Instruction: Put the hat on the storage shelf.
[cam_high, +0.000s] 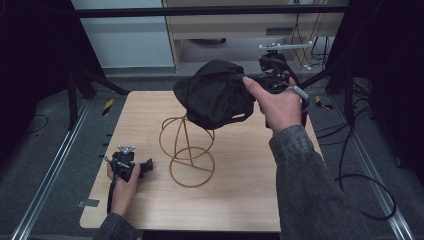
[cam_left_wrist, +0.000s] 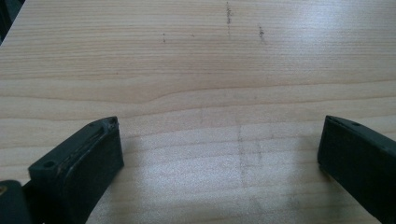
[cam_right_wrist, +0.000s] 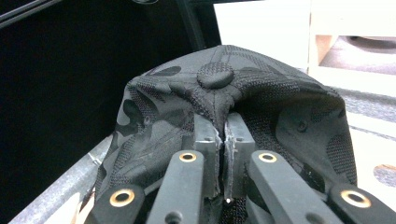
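Note:
A black cap (cam_high: 215, 92) hangs in the air above the far half of the wooden table (cam_high: 240, 200). My right gripper (cam_high: 250, 80) is shut on its crown fabric. In the right gripper view the cap (cam_right_wrist: 233, 107) bunches over the two jaws, which pinch the cloth near the top button; my right gripper (cam_right_wrist: 223, 135) points level. A gold wire stand (cam_high: 187, 150) with rings stands at the table's middle, just below the cap. My left gripper (cam_high: 145, 167) rests low near the front left, held by a hand. Its jaws (cam_left_wrist: 219, 149) stand wide open over bare wood.
Black frame poles and rails run along both sides of the table. Cables lie on the floor at the right and far right. A pale cabinet and a wooden shelf stand behind the table.

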